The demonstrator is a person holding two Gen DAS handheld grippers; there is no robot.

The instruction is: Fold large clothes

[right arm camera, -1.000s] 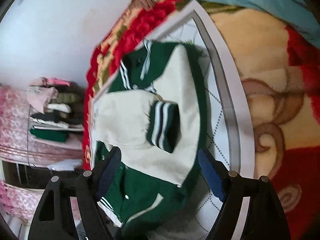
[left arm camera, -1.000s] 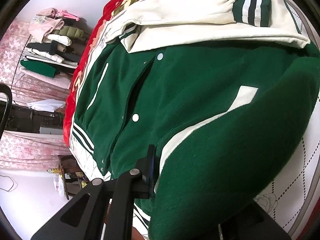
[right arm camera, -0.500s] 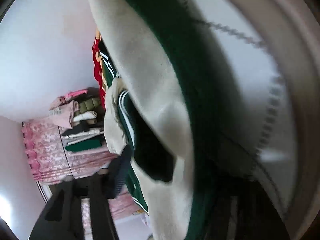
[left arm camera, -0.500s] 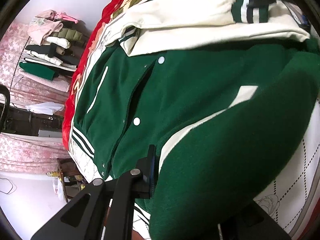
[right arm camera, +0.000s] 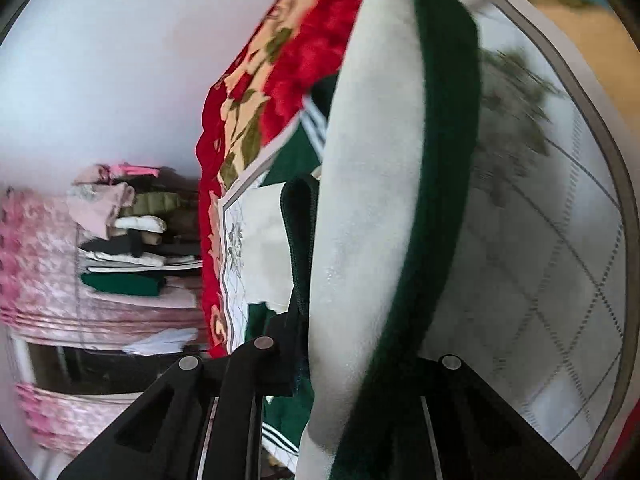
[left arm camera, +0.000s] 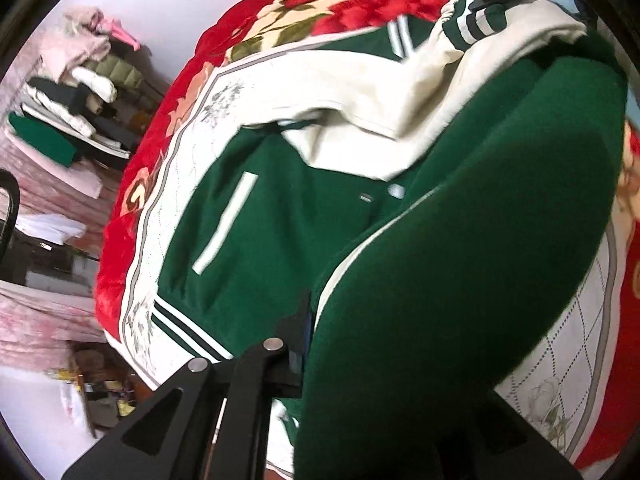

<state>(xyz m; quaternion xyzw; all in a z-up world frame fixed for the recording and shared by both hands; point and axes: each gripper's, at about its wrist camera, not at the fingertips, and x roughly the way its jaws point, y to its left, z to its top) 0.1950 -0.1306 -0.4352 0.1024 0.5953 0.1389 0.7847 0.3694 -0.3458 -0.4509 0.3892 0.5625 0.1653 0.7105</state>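
while your left gripper [left arm camera: 320, 344] is clenched on a thick green fold of the jacket [left arm camera: 288, 232], the raised cloth fills the near right of the left wrist view and hides the right finger. the rest of the jacket lies spread on the white quilted mat [left arm camera: 568, 364], its striped hem toward the near left and a cream sleeve [left arm camera: 376, 92] folded across the far part of the body. the mat rests on a red floral blanket [left arm camera: 312, 16].

your right gripper [right arm camera: 360, 364] has just been closing, and the jacket's cream and green edge now stands between its jaws, pressed tight and rising up through the middle of the right wrist view. in the left wrist view you can see that gripper at the far right, at the sleeve's striped cuff [left arm camera: 476, 28].

left of the bed, against the pale wall, folded clothes [right arm camera: 124, 232] sit stacked on a pink covered stand [right arm camera: 48, 264]. both views are a little blurred.
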